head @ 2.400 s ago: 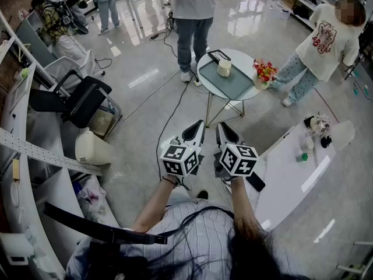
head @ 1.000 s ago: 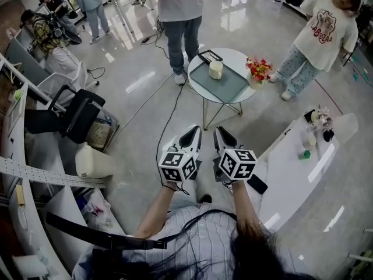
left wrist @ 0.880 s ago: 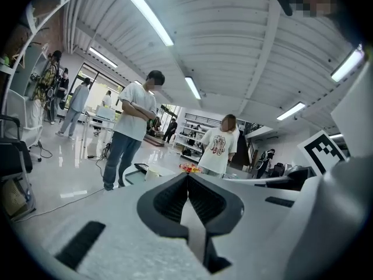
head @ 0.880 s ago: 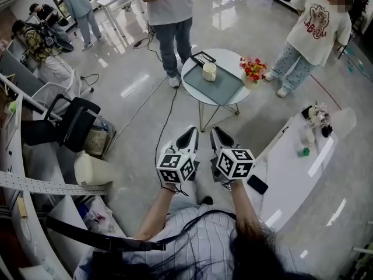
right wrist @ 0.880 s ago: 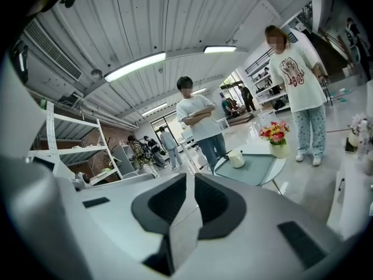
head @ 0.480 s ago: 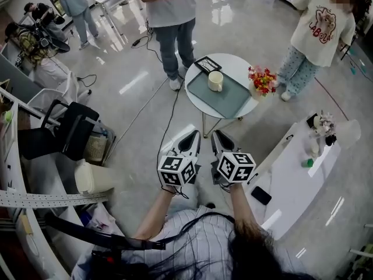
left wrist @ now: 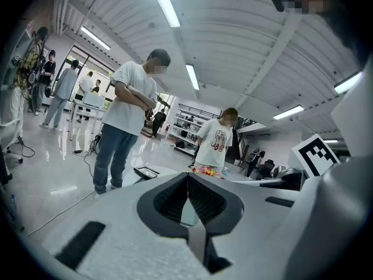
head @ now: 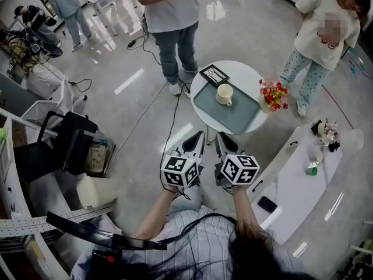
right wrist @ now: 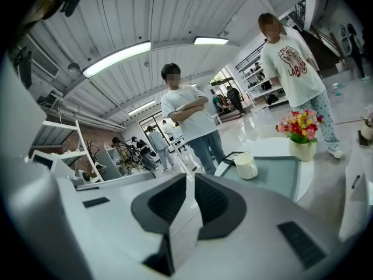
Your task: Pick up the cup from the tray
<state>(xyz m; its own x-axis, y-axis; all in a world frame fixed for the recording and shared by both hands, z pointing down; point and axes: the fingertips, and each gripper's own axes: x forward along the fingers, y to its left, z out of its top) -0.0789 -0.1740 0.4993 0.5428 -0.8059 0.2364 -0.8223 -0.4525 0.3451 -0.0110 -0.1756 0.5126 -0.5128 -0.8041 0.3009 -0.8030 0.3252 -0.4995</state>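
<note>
Head view shows both grippers well short of the round table (head: 246,74). Your left gripper (head: 199,135) and right gripper (head: 222,136) each have their jaws pressed together with nothing between them. The cup (head: 224,94) stands upright near the far edge of the tray (head: 239,112), long axis vertical, handle apparently toward the tray's near right. If you arrive without opening, you will likely knock it over. The flower vase (head: 274,96) at the table's right edge could catch your right gripper.

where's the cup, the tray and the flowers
cup (head: 223,94), head view, middle of its body
tray (head: 236,116), head view, bare surface beside the cup
flowers (head: 274,92), head view, red blooms
</note>
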